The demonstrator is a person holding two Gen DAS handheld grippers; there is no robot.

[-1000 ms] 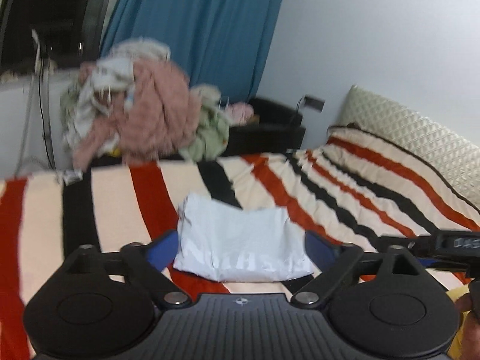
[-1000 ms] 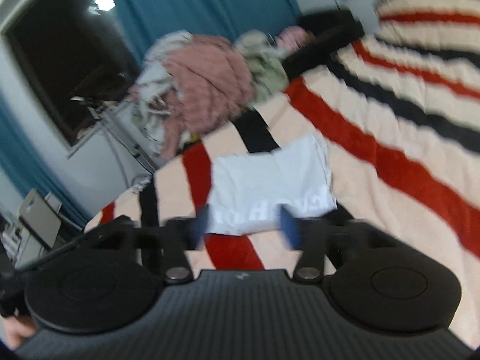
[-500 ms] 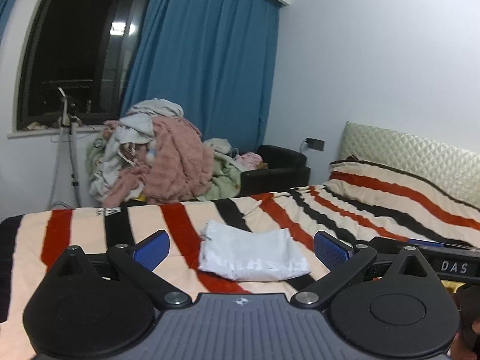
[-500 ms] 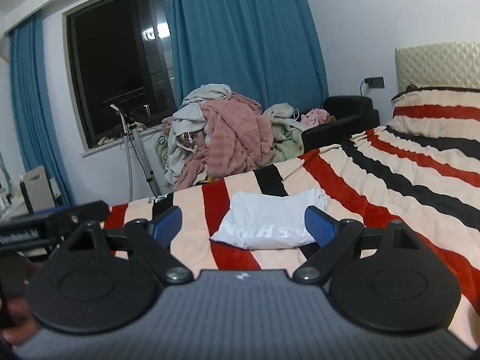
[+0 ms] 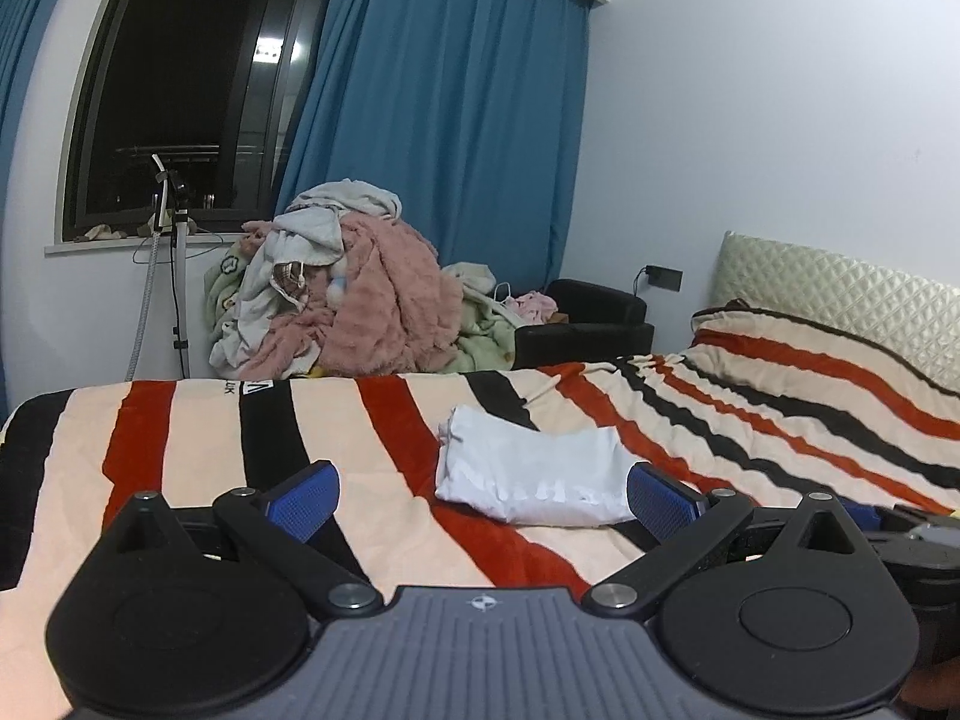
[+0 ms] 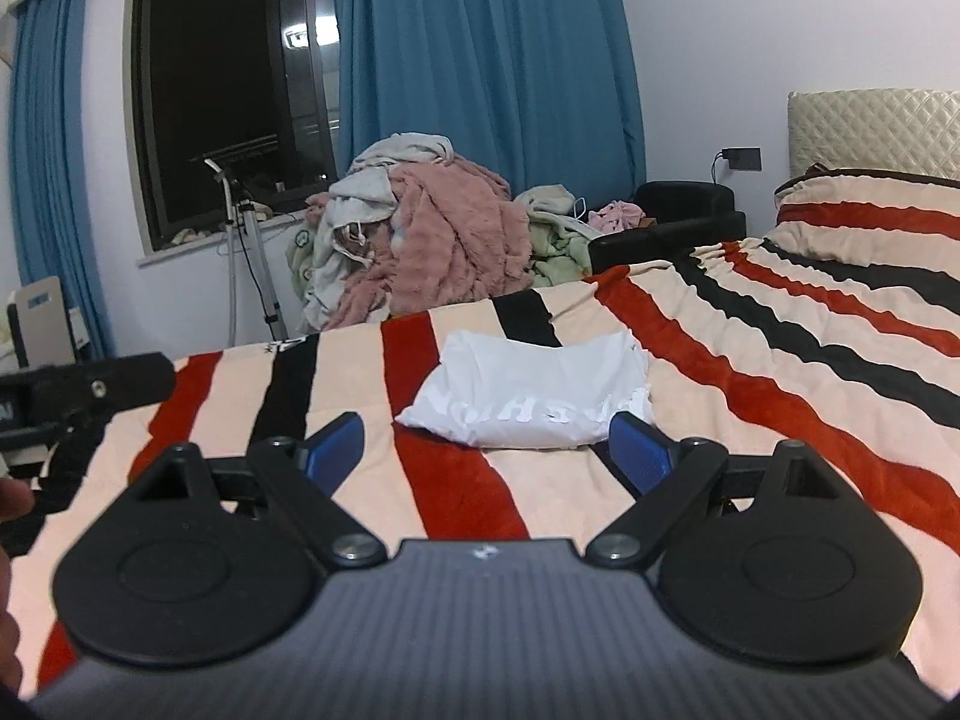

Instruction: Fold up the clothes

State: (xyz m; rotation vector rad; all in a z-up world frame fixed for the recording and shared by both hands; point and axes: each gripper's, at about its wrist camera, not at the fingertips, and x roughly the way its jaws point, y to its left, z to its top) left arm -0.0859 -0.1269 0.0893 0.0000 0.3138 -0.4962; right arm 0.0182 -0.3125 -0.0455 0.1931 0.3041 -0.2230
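Observation:
A folded white garment (image 5: 531, 471) (image 6: 531, 390) with faint lettering lies flat on the striped bedspread (image 5: 180, 450) (image 6: 780, 372). My left gripper (image 5: 483, 498) hovers in front of it, open, blue pads wide apart with nothing between them. My right gripper (image 6: 486, 450) is likewise open just short of the garment's near edge, empty. Part of the left gripper's body (image 6: 78, 396) shows at the left of the right wrist view, with a hand (image 6: 12, 504) beside it.
A heap of unfolded clothes and a pink blanket (image 5: 360, 294) (image 6: 432, 228) is piled beyond the bed's far edge. A black armchair (image 5: 588, 321), a metal stand (image 5: 174, 252), blue curtains, a dark window and a quilted headboard (image 5: 840, 294) surround the bed.
Both grippers have pulled back from the white garment and levelled out, so more of the room shows. The garment stays folded on the bed. The right gripper's pads stand wider apart than a second ago.

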